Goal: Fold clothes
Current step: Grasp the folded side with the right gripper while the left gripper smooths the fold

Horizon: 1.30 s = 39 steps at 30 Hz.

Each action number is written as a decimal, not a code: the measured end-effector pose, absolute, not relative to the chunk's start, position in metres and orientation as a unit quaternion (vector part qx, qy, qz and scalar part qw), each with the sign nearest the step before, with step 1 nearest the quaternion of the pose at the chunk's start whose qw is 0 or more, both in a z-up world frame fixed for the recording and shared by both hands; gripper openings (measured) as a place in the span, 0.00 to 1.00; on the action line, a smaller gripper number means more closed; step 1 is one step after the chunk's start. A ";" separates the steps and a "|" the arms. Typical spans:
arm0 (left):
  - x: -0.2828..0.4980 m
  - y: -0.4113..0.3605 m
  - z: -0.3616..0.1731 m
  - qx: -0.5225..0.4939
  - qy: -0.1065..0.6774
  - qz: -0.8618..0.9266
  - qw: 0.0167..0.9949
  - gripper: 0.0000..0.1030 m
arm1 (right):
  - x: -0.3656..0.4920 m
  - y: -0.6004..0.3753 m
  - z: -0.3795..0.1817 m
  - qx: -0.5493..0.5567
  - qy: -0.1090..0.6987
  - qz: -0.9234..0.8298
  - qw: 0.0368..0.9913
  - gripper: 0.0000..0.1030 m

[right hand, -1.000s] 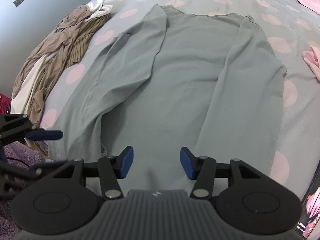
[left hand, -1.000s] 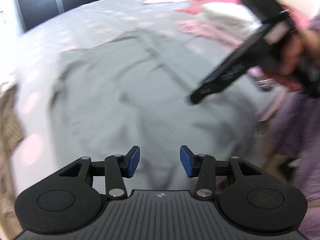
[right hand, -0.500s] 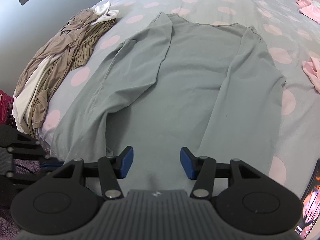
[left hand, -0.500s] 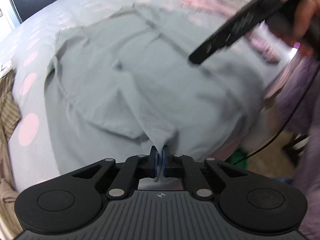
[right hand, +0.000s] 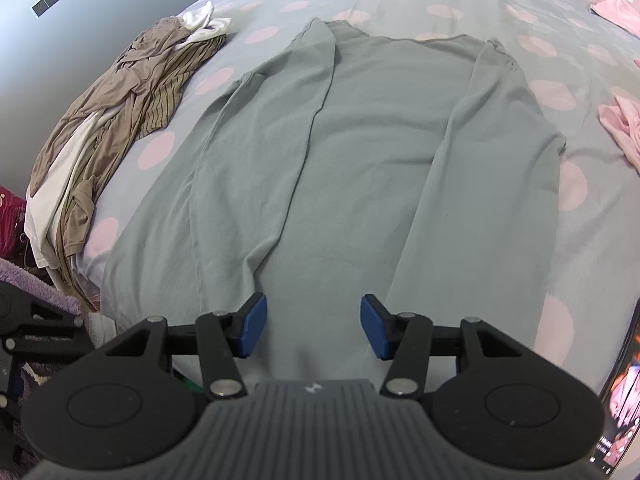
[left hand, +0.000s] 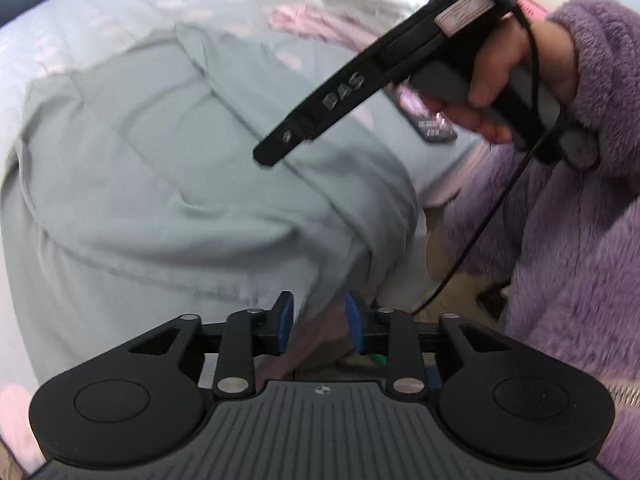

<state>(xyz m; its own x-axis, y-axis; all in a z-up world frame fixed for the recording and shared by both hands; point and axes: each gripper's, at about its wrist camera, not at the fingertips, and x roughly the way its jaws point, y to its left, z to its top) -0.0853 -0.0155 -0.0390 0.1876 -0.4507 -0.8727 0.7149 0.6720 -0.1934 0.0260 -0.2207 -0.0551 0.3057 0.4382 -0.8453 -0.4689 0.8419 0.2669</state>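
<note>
Left gripper (left hand: 318, 328) just released, jaws reopening, angled down at shirt (right hand: 360, 168) hem.
Right gripper (right hand: 311, 330) parted, empty, tilted down mid-frame over shirt.

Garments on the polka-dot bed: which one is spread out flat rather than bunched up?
The grey-green long-sleeved top, laid flat mid-bed with both sleeves folded inward. The brown striped clothes on its left and the pink garments on its right are crumpled.

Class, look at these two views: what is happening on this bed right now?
A person in a purple fleece sleeve is folding a grey long-sleeved top spread on a polka-dot bedsheet. The left gripper, jaws just opening, has nothing clamped at the top's near edge. The right gripper hovers open above the hem.
</note>
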 end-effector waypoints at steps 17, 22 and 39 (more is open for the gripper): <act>-0.035 0.006 -0.090 -0.027 0.581 -0.276 0.766 0.39 | -0.015 -0.201 -0.071 -0.030 0.536 0.323 0.779 0.54; -0.032 -0.003 -0.095 0.011 0.576 -0.271 0.771 0.18 | -0.016 -0.198 -0.085 -0.044 0.543 0.320 0.775 0.31; -0.041 0.061 -0.064 -0.066 0.563 -0.239 0.788 0.01 | -0.013 -0.186 -0.063 -0.007 0.539 0.335 0.773 0.07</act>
<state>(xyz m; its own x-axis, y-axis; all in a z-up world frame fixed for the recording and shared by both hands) -0.0412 0.0610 -0.0639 0.2517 -0.4515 -0.8561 0.3037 0.8767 -0.3730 -0.0130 -0.1859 -0.0631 0.1957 0.5108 -0.8372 -0.5248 0.7757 0.3506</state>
